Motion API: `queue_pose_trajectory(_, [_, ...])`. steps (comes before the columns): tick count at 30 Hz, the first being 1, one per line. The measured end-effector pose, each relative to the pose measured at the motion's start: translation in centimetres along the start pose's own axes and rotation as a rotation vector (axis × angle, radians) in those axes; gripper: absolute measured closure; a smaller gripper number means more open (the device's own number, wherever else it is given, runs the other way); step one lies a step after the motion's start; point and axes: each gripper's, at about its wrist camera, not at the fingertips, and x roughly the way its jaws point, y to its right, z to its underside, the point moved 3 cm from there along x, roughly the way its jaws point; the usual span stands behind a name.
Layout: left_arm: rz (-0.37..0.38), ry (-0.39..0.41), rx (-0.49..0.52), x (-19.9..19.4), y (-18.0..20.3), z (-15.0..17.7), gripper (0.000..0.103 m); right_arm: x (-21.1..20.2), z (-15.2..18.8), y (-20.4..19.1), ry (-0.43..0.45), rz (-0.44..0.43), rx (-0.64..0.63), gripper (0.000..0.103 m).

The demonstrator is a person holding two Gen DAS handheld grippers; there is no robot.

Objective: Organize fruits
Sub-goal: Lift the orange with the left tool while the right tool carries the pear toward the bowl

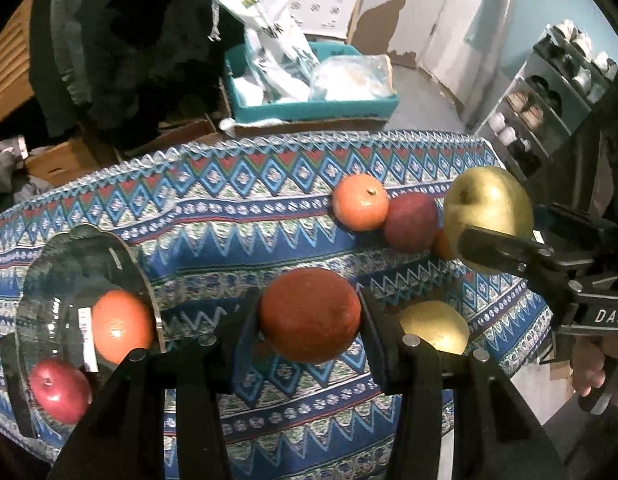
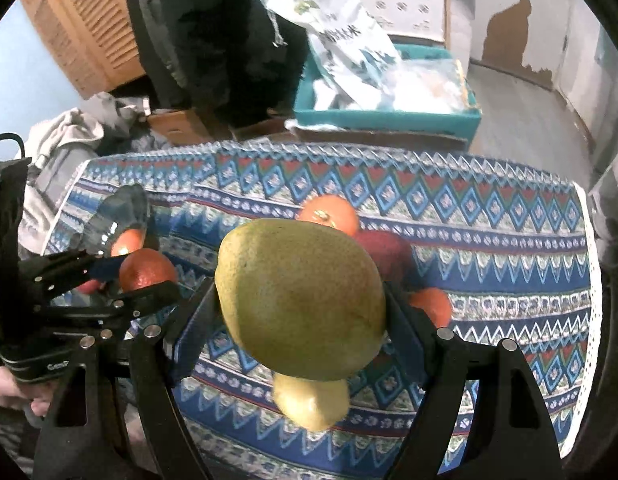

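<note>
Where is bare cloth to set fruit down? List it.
Free: the broad middle of the tablecloth, between the glass bowl and the orange, up to the far edge. Crowded: the right side, where orange, red apple and yellow pear cluster.

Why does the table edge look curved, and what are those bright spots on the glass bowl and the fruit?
Left wrist view: the fisheye lens bows the patterned tablecloth and blackens the corners; the glass bowl shows white glare, and the orange inside it a small highlight. Right wrist view: the same bowing; the held green-yellow fruit fills the middle, slightly soft, and the teal box behind is blurred.
</note>
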Motion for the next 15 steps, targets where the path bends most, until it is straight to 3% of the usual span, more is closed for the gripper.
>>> queue_pose_trajectory(15, [-0.043,0.096,-0.037,-4.6,-3.9,-0.3,0.055,-0.4,-2.6,-6.1,0.036,-0.042,-0.101,0.023])
